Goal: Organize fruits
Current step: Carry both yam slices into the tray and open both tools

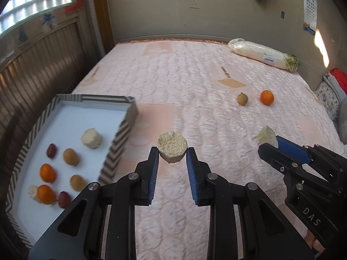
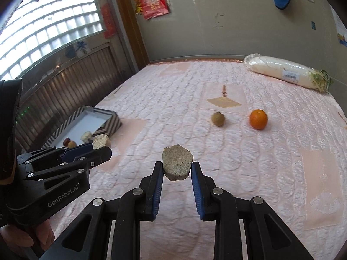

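Pinching a beige chunk (image 1: 172,149), your left gripper (image 1: 172,151) hovers above the bed (image 1: 195,75); your right gripper (image 2: 177,165) clamps another chunk (image 2: 177,162).

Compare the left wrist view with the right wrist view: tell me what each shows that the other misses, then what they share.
Left wrist only: the tray's near contents, two oranges and two dark red fruits.

Right wrist only: the person's hand under the left gripper.

Both: each gripper, the right gripper too, clamps a pale chunk; a loose orange, a brown fruit and a wrapped radish lie on the bed.
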A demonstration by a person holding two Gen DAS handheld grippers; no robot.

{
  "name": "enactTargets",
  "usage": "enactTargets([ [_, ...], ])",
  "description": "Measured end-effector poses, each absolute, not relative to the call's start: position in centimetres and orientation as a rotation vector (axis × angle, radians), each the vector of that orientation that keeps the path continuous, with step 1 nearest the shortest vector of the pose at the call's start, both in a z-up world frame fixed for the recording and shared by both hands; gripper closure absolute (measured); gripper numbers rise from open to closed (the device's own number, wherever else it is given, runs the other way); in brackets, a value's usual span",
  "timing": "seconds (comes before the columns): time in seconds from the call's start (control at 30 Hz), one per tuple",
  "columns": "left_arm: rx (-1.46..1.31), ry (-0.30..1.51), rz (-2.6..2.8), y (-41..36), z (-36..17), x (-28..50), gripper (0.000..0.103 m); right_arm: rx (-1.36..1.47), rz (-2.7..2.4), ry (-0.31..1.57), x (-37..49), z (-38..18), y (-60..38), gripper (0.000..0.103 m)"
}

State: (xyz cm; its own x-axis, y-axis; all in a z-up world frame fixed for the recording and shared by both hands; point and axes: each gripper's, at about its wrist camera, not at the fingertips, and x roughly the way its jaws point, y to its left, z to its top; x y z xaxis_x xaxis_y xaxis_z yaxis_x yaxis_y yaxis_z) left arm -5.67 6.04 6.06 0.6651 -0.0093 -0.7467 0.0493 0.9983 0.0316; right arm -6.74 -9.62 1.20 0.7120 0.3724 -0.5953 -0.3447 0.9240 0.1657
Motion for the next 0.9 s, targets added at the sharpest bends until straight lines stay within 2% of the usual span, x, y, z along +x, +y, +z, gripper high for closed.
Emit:
enactTargets([
  [0.9,-0.022,0.786,0.201,18.5,6.8,-10.9,0.078,-0.135,0.597,0.643,-10.0,2.4,3.8,0.078],
])
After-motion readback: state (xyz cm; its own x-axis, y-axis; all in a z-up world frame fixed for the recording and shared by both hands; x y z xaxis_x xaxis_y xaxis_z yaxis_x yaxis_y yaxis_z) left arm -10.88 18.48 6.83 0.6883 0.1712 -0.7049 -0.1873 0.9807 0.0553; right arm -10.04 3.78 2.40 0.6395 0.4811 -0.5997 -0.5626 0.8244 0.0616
